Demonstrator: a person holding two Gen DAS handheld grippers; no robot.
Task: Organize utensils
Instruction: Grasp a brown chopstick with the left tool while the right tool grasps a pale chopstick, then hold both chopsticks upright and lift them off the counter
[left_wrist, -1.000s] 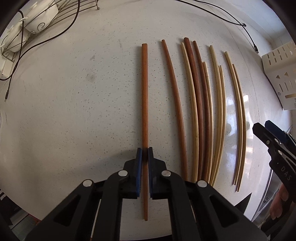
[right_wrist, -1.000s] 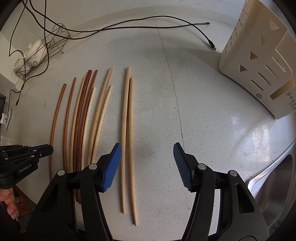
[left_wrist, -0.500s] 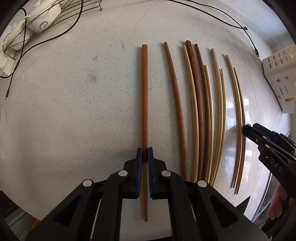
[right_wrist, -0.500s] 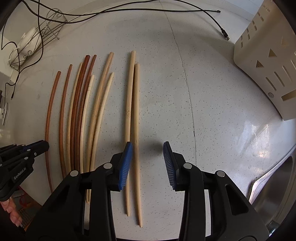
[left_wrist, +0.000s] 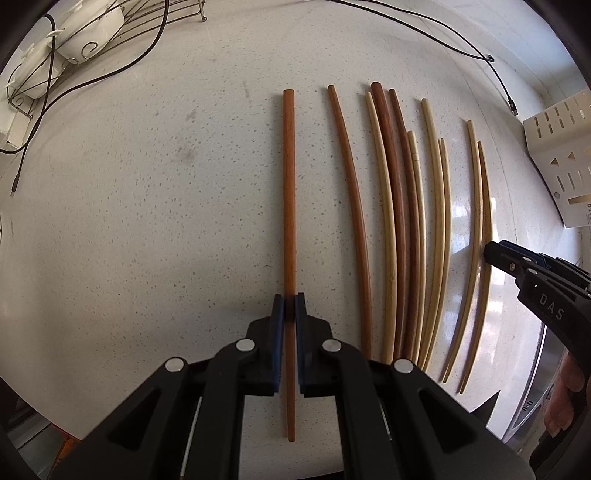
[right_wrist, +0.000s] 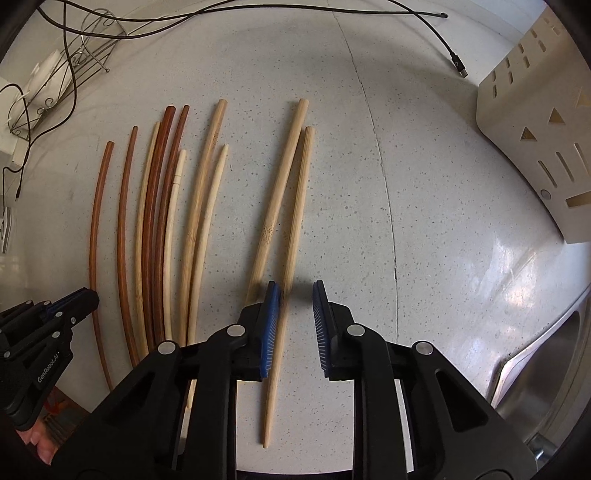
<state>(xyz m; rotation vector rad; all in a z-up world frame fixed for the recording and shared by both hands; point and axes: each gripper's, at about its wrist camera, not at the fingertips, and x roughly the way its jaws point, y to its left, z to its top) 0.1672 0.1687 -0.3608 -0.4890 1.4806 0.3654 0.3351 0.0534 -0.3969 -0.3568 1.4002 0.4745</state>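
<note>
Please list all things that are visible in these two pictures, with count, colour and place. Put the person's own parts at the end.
reddish-brown chopsticks: 2, left end of the row; one is in the left gripper
dark brown chopsticks: 2, side by side in the row
pale chopsticks: 6, middle to right end of the row
utensil holder: 1, cream, far right
wire rack: 1, dark metal, far left, holds white items
cables: several, black, far edge
sink: 1, steel, near right
countertop: 1, white speckled, under everything
left gripper: black and blue, shut on a reddish-brown chopstick
right gripper: just closing, open around one pale chopstick
</note>
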